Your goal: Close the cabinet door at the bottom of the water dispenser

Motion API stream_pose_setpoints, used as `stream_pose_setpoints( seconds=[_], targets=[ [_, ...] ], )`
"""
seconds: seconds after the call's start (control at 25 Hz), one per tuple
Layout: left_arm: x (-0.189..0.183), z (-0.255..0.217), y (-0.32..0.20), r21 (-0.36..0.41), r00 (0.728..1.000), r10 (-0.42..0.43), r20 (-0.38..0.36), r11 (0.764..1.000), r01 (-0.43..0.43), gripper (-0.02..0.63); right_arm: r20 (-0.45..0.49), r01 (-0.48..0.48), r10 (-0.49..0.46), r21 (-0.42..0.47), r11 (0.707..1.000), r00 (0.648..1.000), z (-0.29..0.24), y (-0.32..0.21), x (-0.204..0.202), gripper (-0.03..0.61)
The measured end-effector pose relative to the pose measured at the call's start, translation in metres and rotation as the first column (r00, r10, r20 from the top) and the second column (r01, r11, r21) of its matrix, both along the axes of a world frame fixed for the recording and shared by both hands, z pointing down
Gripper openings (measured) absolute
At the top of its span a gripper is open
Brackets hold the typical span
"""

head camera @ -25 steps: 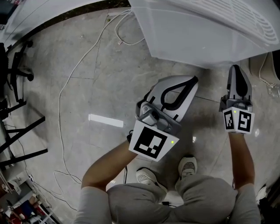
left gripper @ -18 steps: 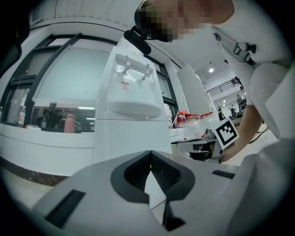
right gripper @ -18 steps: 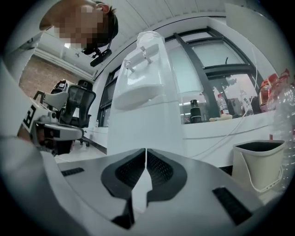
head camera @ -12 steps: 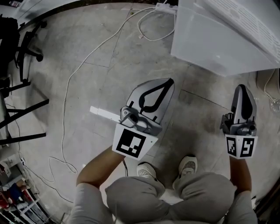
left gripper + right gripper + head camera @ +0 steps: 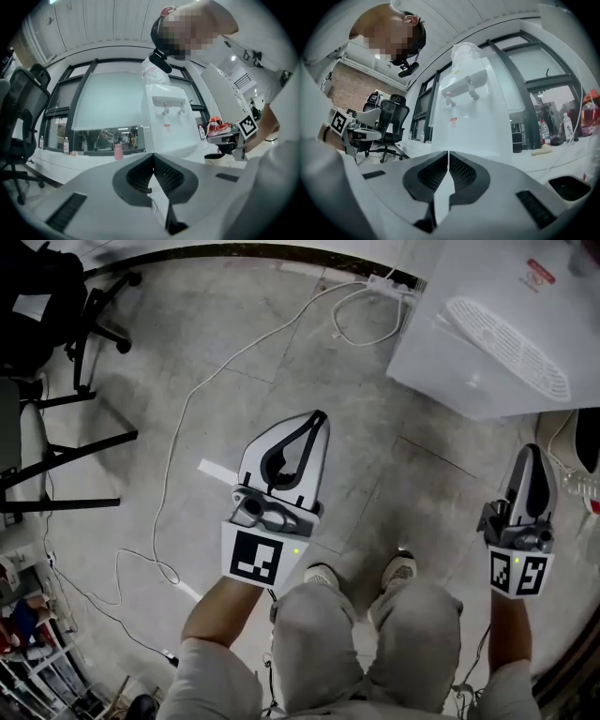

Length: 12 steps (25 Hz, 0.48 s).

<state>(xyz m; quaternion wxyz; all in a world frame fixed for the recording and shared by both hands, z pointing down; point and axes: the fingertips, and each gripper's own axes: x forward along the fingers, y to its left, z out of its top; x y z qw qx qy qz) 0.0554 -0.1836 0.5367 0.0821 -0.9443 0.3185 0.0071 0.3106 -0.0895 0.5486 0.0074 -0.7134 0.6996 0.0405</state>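
The white water dispenser (image 5: 487, 343) stands at the top right of the head view, seen from above. Its taps and upper front show in the left gripper view (image 5: 168, 122) and the right gripper view (image 5: 473, 112). Its bottom cabinet door is hidden: the gripper bodies cover it in both gripper views. My left gripper (image 5: 317, 418) is held level over the floor, left of the dispenser and well short of it, jaws shut and empty (image 5: 153, 157). My right gripper (image 5: 532, 452) hangs below the dispenser's corner, also shut on nothing (image 5: 448, 154).
A white cable (image 5: 187, 399) snakes across the grey floor to a power strip (image 5: 394, 282) by the wall. An office chair (image 5: 56, 296) and black frame legs (image 5: 66, 465) stand at the left. A white strip (image 5: 214, 470) lies on the floor. My shoes (image 5: 398, 568) show below.
Both grippers have risen and drawn back from the dispenser, which now sits smaller and farther off at the top right. The view has lifted as the person stood up.
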Motion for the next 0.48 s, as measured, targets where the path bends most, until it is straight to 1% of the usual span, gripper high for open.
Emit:
stream_pose_setpoints(
  seconds=[0.08, 0.16, 0.24, 0.4, 0.48],
  targets=[
    [-0.012, -0.043, 0.006, -0.002, 1.000, -0.027, 0.013, 1.000, 0.027, 0.008, 0.007, -0.006, 0.006, -0.015, 1.000, 1.000, -0.040, 0.008, -0.005, 0.023],
    [-0.022, -0.087, 0.013, -0.020, 0.999, -0.051, 0.020, 0.999, 0.051, 0.008, 0.015, -0.006, 0.006, -0.034, 0.999, 1.000, -0.086, 0.015, -0.009, 0.023],
    [-0.028, -0.135, 0.021, -0.033, 0.997, -0.068, 0.023, 0.997, 0.069, 0.008, 0.021, -0.002, 0.003, -0.046, 0.999, 1.000, -0.136, 0.021, -0.012, 0.023],
    [-0.041, -0.232, 0.048, -0.034, 0.995, -0.079, 0.059, 0.996, 0.081, 0.008, 0.035, 0.018, -0.016, -0.059, 0.998, 0.999, -0.241, 0.032, -0.026, 0.023],
    [-0.048, -0.284, 0.057, -0.058, 0.994, -0.099, 0.051, 0.993, 0.102, 0.008, 0.036, 0.027, -0.025, -0.066, 0.997, 0.999, -0.296, 0.036, -0.035, 0.023]
  ],
)
